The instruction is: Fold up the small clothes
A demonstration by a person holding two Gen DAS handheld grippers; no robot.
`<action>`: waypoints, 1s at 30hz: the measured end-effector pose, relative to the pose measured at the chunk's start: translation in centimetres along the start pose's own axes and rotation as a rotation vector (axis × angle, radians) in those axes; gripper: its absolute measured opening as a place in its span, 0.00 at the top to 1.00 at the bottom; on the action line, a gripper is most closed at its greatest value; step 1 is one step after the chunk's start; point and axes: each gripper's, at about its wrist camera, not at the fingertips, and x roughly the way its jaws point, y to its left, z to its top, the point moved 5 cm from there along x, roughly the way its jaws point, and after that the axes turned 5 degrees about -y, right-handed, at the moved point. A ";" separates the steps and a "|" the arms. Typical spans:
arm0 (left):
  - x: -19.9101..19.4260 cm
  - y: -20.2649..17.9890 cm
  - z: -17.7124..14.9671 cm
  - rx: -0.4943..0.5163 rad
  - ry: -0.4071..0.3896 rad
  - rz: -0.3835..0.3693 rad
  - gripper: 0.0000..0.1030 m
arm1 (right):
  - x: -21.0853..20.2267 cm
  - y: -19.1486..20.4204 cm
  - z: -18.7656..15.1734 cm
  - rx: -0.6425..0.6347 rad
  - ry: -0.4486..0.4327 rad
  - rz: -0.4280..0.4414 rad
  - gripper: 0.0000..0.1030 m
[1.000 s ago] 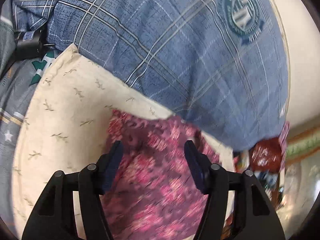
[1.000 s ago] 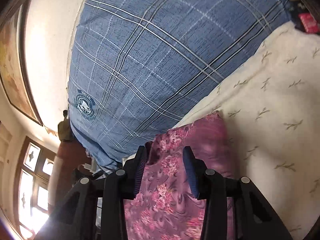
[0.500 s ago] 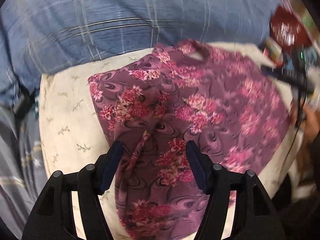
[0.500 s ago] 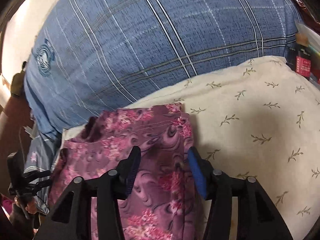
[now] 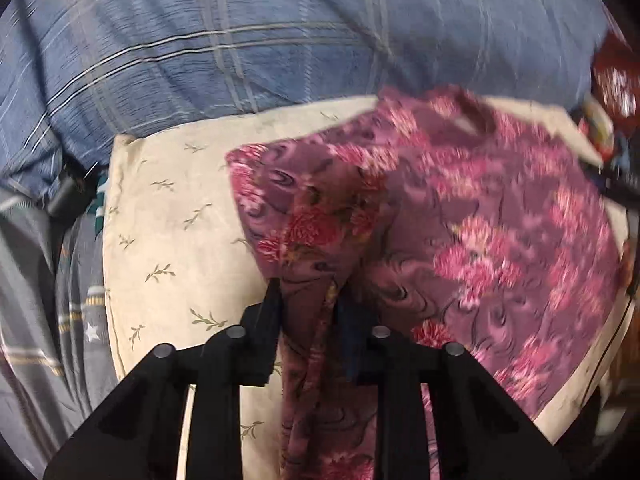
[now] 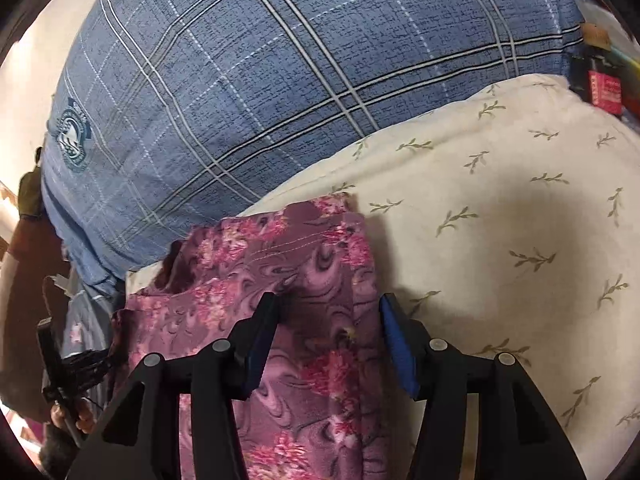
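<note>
A purple garment with pink flowers (image 5: 460, 220) lies spread on a cream pillow with a leaf print (image 5: 160, 240). My left gripper (image 5: 310, 300) points steeply down at the garment's near edge. Its jaws are closing, and a raised ridge of the cloth is pinched between the pads. In the right wrist view the same garment (image 6: 312, 272) runs under my right gripper (image 6: 328, 312). Those jaws stand apart, with the cloth's folded edge lying flat between them and no pad pressing on it. The cream pillow (image 6: 500, 220) fills the right of that view.
A large blue plaid cushion (image 5: 280, 40) (image 6: 240, 80) rises behind the pillow. Grey striped bedding (image 5: 36, 300) lies to the left. A red packet (image 6: 604, 90) and clutter sit at the far right. A hand with a black tool (image 6: 68, 364) shows at the lower left.
The left jaws have narrowed from wide apart onto a fold of the garment, and that gripper has rolled and dipped. The right jaws have spread wider over the cloth.
</note>
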 end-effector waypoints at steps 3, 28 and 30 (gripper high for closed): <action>-0.2 1.6 0.0 -0.094 -0.031 -0.012 0.79 | 0.2 0.2 0.0 0.015 -0.006 0.018 0.47; -0.3 7.5 4.7 -0.532 -0.234 -0.211 0.97 | -2.9 4.4 7.4 -0.144 -0.266 0.002 0.95; 2.4 7.7 4.3 -0.550 -0.164 -0.201 0.97 | -0.8 3.0 7.3 -0.100 -0.216 -0.022 0.95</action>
